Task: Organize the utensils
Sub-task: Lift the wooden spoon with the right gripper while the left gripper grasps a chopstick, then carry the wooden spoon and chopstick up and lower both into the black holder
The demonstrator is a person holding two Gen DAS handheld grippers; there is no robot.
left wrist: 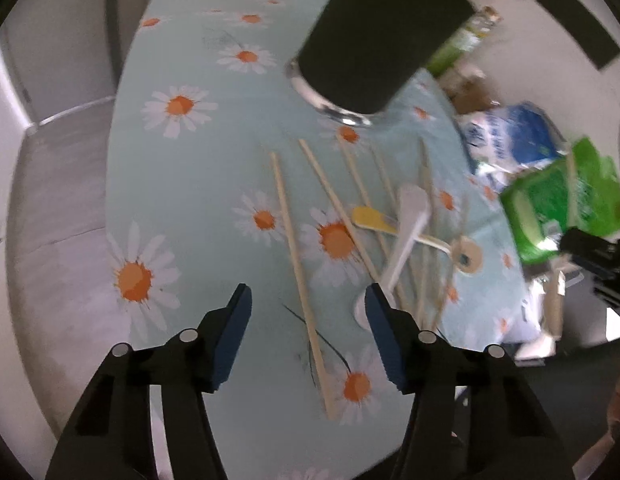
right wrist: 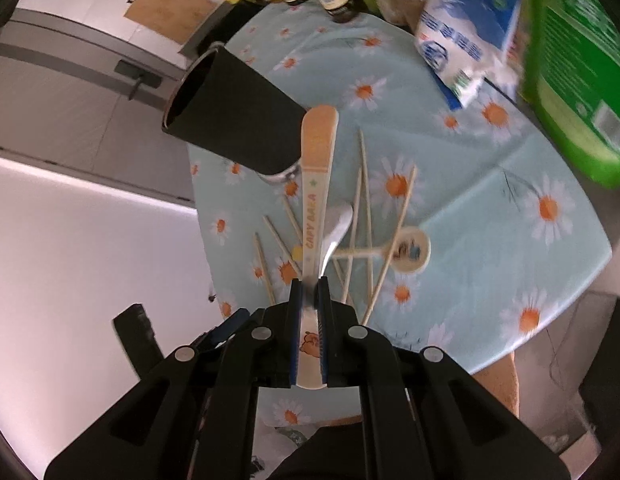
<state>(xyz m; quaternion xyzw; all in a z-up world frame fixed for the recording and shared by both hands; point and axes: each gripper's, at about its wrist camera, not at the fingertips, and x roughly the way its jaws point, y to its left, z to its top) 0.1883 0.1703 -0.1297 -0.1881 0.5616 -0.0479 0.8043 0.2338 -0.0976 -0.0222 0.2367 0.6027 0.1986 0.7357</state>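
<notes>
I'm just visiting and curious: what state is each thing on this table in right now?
Black cup: upright, no utensils showing.
Printed spoon: clamped in right gripper, lifted.
Left gripper: open, empty, over a chopstick.
White spoon: lying on chopsticks.
Round-headed spoon: lying flat.

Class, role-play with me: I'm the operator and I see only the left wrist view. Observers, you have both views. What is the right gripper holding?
Observer: The right gripper has its jaws shut on a cream spoon with coloured lettering, its handle pointing away from the camera.
Operator: I only see the black cup's side. Is its top open?
Observer: Yes. In the right wrist view the black cup shows an open rim, but the inside is too dark to tell what it holds.
</notes>
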